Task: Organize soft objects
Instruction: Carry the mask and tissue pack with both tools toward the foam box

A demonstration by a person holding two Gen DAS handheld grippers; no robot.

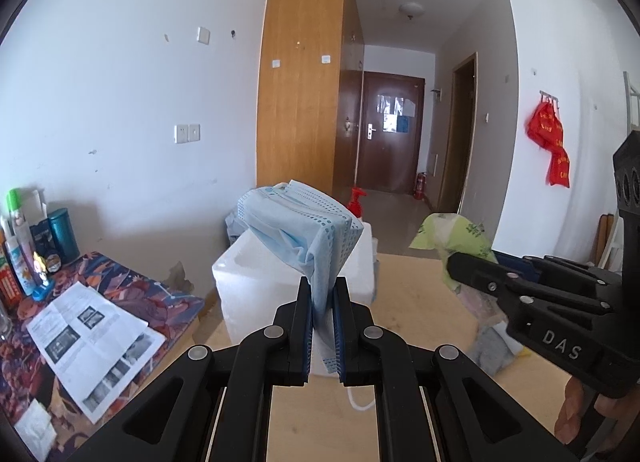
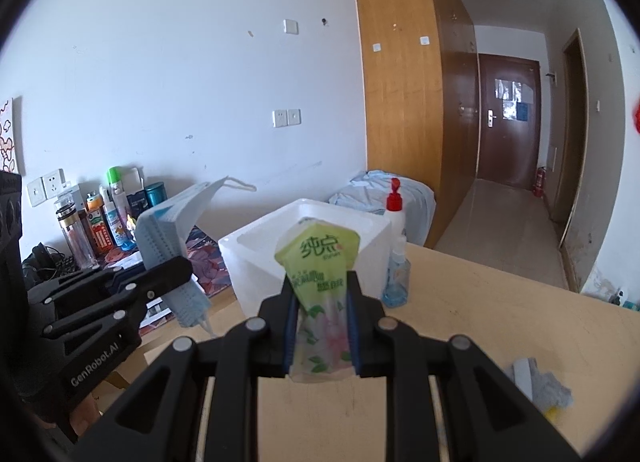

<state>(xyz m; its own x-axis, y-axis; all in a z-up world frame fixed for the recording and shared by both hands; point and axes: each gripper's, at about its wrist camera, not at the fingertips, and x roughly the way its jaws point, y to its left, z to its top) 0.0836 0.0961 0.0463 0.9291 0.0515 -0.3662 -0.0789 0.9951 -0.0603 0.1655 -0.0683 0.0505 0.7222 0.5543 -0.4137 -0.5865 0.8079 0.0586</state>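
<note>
Left hand-held gripper (image 1: 323, 294) pinches the masks (image 1: 304, 230), right hand-held gripper (image 2: 322, 294) clamps the tissue pack (image 2: 320, 274); the floppy masks could slip out short of the foam box (image 2: 280, 246).

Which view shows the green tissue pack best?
The right wrist view: the tissue pack sits centred between the right gripper pads, its printed face readable. The left wrist view catches only its green end at the side, partly hidden behind the right gripper's finger.

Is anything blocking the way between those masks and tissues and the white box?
Nothing visible. The foam box stands open-topped just ahead of the masks and the tissue pack; the bottle stands beside it.
</note>
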